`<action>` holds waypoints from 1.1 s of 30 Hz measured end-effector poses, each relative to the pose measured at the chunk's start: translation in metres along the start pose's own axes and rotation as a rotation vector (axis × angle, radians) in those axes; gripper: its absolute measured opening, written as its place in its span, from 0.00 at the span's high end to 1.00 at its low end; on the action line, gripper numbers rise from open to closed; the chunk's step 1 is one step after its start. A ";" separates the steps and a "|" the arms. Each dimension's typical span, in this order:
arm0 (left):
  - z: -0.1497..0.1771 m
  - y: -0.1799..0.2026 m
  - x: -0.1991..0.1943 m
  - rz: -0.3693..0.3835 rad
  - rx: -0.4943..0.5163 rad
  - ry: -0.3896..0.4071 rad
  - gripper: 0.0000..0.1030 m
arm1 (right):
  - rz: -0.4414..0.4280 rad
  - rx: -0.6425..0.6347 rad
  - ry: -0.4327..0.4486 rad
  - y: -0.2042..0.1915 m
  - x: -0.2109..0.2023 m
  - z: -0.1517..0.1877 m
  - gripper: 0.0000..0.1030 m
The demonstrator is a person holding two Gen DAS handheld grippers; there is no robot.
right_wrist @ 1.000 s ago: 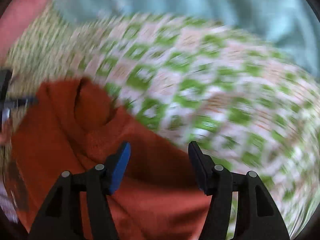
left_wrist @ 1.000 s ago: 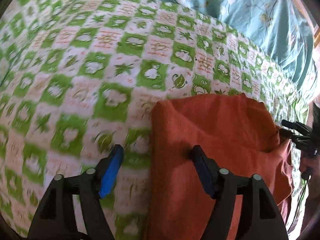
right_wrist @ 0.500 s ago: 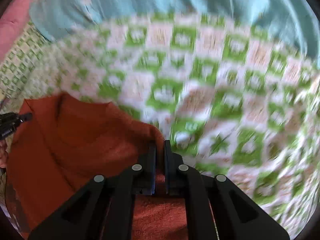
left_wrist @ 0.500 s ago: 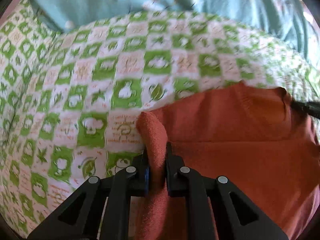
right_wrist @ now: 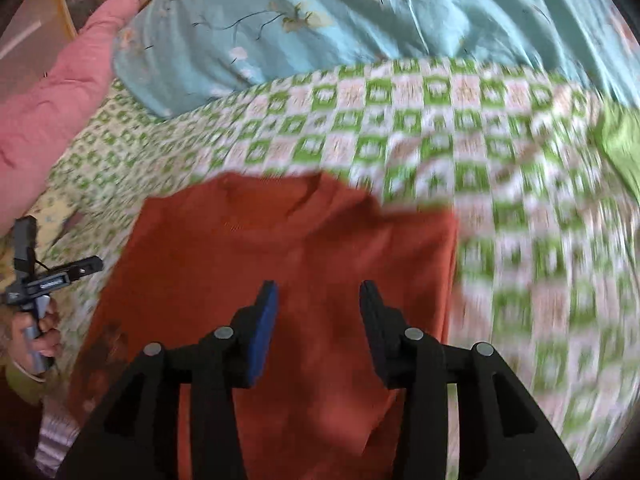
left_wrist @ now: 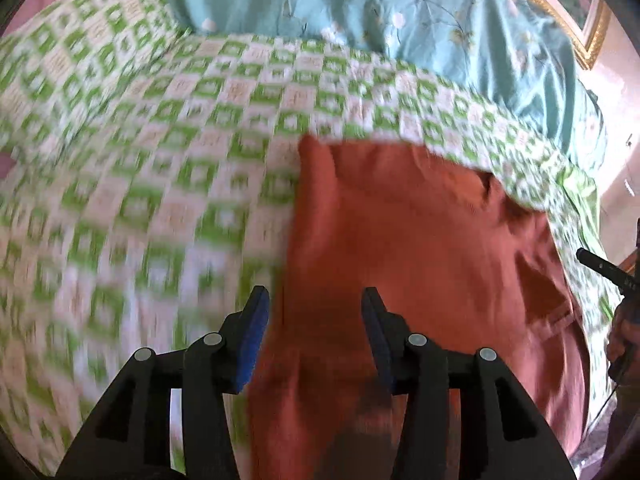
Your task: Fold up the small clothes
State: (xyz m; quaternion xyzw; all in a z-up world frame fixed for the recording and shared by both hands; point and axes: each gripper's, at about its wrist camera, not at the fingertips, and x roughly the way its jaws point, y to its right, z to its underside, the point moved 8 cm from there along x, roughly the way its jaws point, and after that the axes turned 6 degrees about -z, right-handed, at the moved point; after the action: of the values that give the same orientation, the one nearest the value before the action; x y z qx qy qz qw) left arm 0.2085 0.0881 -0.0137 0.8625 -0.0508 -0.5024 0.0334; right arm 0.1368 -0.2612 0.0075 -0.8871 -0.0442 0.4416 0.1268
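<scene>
A rust-orange knit top (left_wrist: 400, 248) lies flat on the green and white checked bedspread (left_wrist: 160, 168), neckline toward the far side. It also shows in the right wrist view (right_wrist: 288, 248). My left gripper (left_wrist: 314, 336) is open and empty, over the top's left edge. My right gripper (right_wrist: 318, 328) is open and empty, above the top's middle. The left gripper shows at the left edge of the right wrist view (right_wrist: 40, 280), and the right gripper at the right edge of the left wrist view (left_wrist: 608, 272). Both views are blurred by motion.
A light blue flowered quilt (right_wrist: 360, 12) is bunched along the far side of the bed. A pink pillow (right_wrist: 52, 92) lies at the far left. The checked bedspread (right_wrist: 520, 200) stretches to the right. A gold picture frame (left_wrist: 576, 20) hangs on the wall.
Both grippers were open a second ago, pinched the top's edges half a second ago, and have now let go and pulled back. The top lies flatter.
</scene>
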 end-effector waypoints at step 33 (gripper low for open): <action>0.259 -0.020 -0.107 0.098 -0.018 -0.098 0.39 | -0.052 0.108 0.022 -0.046 -0.141 0.254 0.54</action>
State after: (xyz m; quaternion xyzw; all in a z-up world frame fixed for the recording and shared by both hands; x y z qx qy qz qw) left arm -0.0682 0.1188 -0.0512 0.8330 -0.0901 -0.5422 0.0634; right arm -0.1494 -0.1964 -0.0184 -0.8824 -0.0419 0.4300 0.1862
